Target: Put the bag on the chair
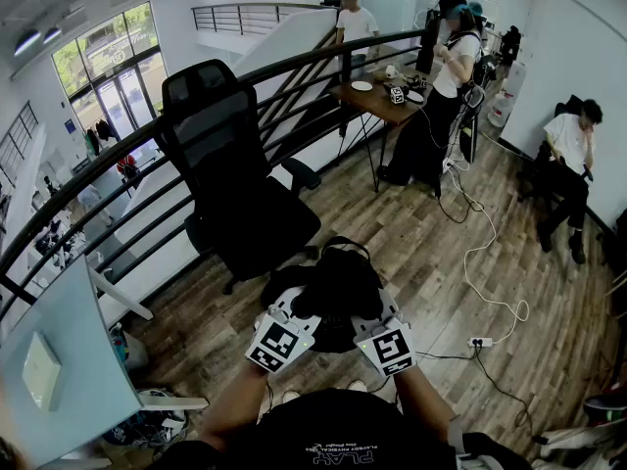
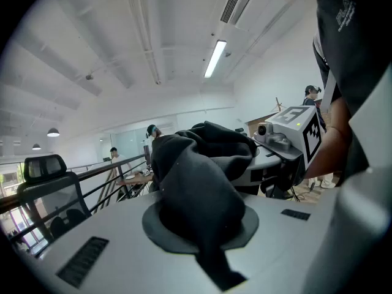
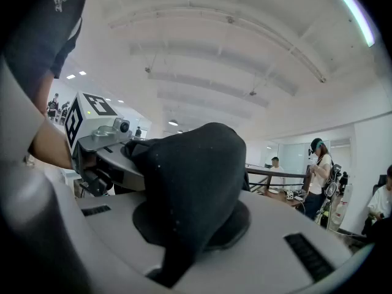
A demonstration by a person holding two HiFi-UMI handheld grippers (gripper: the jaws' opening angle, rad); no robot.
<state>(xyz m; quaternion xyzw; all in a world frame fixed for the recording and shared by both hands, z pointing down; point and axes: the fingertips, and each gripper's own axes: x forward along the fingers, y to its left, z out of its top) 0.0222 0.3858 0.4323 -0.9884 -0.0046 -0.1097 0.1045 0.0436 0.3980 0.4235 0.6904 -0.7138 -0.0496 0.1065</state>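
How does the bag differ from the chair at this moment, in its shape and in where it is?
The bag is soft and crumpled; the chair is rigid, with a tall back. The bag is up in the air, clamped by the left gripper and the right gripper; the chair stands on the floor, with nothing on its seat. The bag looks much smaller than the chair. Both are black.

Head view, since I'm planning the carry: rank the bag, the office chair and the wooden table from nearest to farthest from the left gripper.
1. The bag: clamped in the left gripper itself, at bottom centre.
2. The office chair: ahead and slightly to the left.
3. The wooden table: far ahead on the right, well past the chair.
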